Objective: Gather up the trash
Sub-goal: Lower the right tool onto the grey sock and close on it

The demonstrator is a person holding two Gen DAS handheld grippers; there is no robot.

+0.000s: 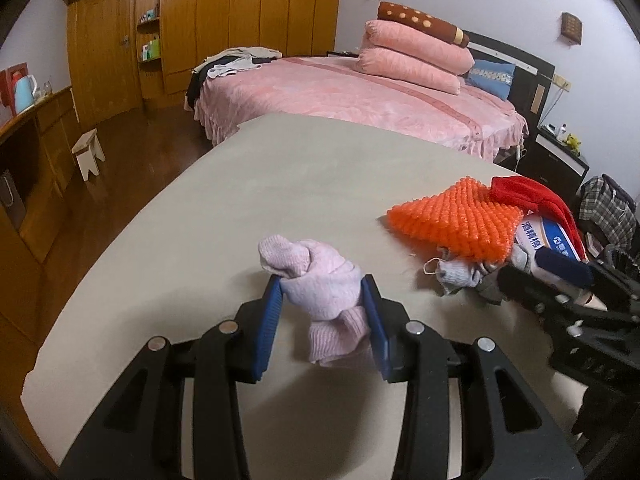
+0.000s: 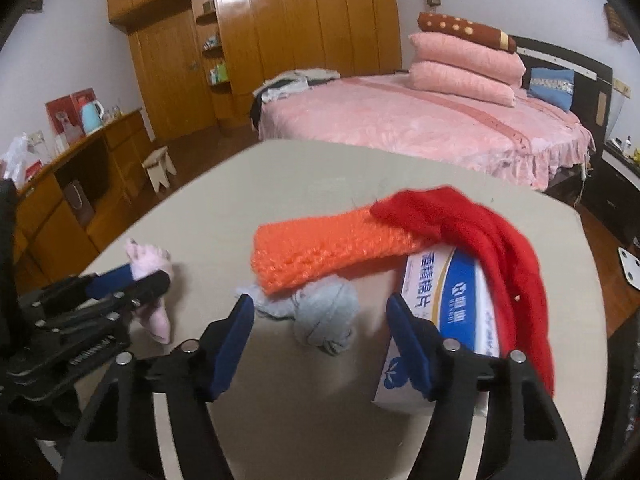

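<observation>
Trash pickup, one pink sock down, grey one next

Left gripper is clamped on the pink sock, lifted clear w/ the tail dangling. Right gripper has jaws apart, lined up on the grey sock, which sits just in front of the orange mesh, prob to grab it next.

A beige bench carried the clutter. On it lay a balled grey sock, a white-and-blue box and an orange knobbly mat that rested partly on the box. A red cloth draped over box and mat.
</observation>
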